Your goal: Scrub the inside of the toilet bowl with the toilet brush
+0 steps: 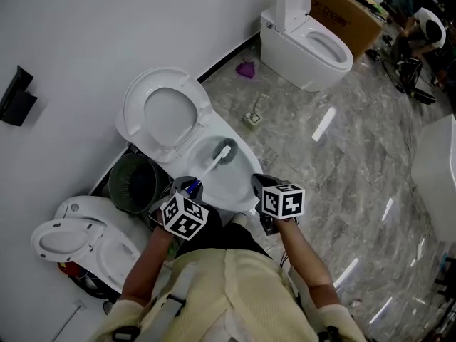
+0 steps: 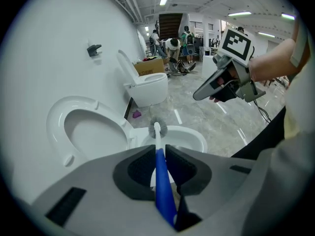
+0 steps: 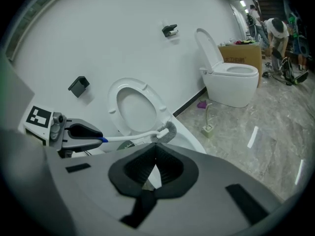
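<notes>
A white toilet (image 1: 246,191) stands with its seat and lid (image 1: 165,111) raised against the wall. The toilet brush has a white and blue handle (image 2: 161,181) and a grey bristle head (image 1: 226,152) that sits inside the bowl near its far rim. My left gripper (image 1: 187,186) is shut on the blue end of the handle, at the bowl's near left edge. My right gripper (image 1: 256,184) hovers at the bowl's near right edge, shut with nothing in it. In the right gripper view its pads (image 3: 167,168) meet, and the brush head (image 3: 168,131) lies just beyond.
A dark waste basket (image 1: 134,184) stands left of the toilet, with another white toilet (image 1: 78,237) further left. A third toilet (image 1: 313,45) and a cardboard box (image 1: 349,13) are at the back right. A brush holder (image 1: 253,120) and a purple item (image 1: 246,70) lie on the marble floor.
</notes>
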